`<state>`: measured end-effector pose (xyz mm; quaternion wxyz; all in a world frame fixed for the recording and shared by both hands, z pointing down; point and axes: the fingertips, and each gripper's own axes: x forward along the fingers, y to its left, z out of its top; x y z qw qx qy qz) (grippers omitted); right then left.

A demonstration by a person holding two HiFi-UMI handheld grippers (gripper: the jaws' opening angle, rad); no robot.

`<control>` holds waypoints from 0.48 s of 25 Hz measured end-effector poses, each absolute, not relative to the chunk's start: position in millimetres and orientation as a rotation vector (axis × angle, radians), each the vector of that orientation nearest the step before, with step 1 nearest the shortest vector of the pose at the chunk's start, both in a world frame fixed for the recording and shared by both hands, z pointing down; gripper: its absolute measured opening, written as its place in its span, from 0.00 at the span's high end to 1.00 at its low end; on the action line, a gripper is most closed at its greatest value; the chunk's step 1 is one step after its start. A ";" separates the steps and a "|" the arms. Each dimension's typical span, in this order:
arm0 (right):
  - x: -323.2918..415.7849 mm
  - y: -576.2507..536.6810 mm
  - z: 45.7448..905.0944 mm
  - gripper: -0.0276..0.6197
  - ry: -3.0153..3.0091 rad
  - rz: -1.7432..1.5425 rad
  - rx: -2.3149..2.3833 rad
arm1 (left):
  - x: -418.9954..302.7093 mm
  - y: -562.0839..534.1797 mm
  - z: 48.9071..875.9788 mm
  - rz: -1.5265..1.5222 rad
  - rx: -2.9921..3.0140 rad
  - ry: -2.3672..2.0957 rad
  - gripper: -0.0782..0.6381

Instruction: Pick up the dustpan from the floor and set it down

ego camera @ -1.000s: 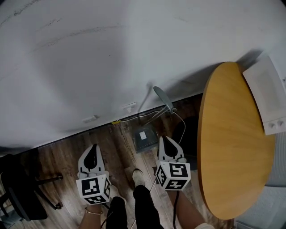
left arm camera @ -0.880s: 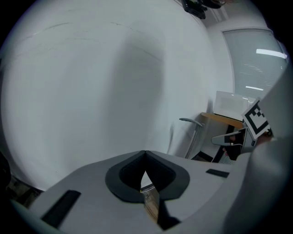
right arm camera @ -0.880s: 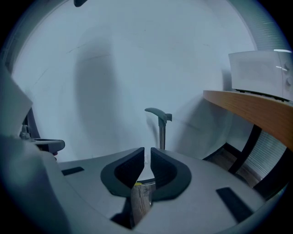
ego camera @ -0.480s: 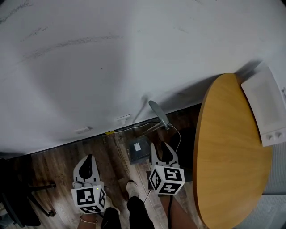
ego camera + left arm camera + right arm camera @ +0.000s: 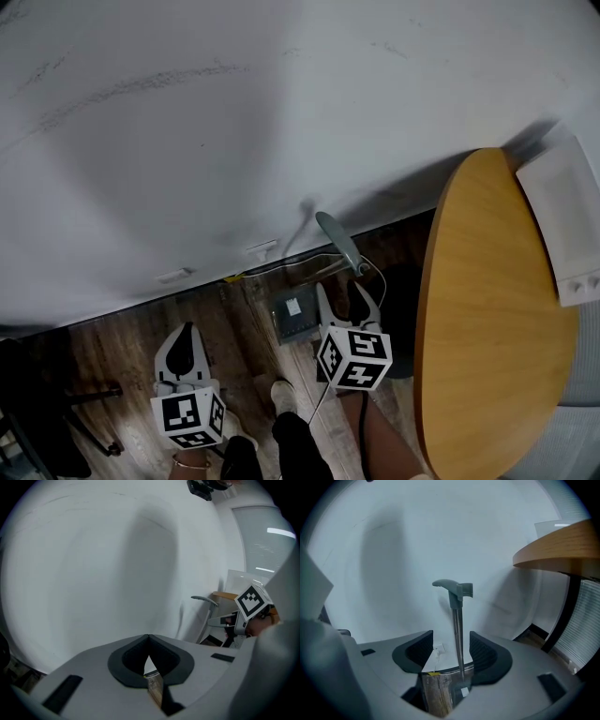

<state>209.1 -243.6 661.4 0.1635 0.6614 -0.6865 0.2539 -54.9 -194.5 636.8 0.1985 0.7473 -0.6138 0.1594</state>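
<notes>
**Grey dustpan on the floor, right jaws parting round its handle**

Head view: your grey long-handled plastic dustpan [image 5: 293, 312] sits on the dark wood-plank floor [image 5: 122, 347] against the white wall [image 5: 234, 112], beside the round wooden table [image 5: 497, 309]. Your right gripper [image 5: 349, 302] is at the handle, and your left gripper [image 5: 184, 345] is well apart from it.

Left gripper view: your jaws meet tip to tip, closed on themselves.

Right gripper view: your jaws are opening. The upright handle shaft stands between them, touching neither pad.
</notes>
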 end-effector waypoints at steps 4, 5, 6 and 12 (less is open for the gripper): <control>213.7 -254.1 666.0 0.60 -1.947 0.717 1.880 | -53.1 -196.2 642.5 0.438 2.069 -1.724 0.88; 214.8 -256.2 667.4 0.60 -1.945 0.714 1.878 | -52.5 -196.3 644.9 0.438 2.062 -1.723 0.88; 216.0 -258.4 668.9 0.60 -1.943 0.712 1.877 | -52.0 -196.5 647.5 0.436 2.052 -1.722 0.88; 218.2 -270.8 676.5 0.60 -1.941 0.700 1.875 | -48.6 -200.1 656.9 0.423 2.016 -1.726 0.88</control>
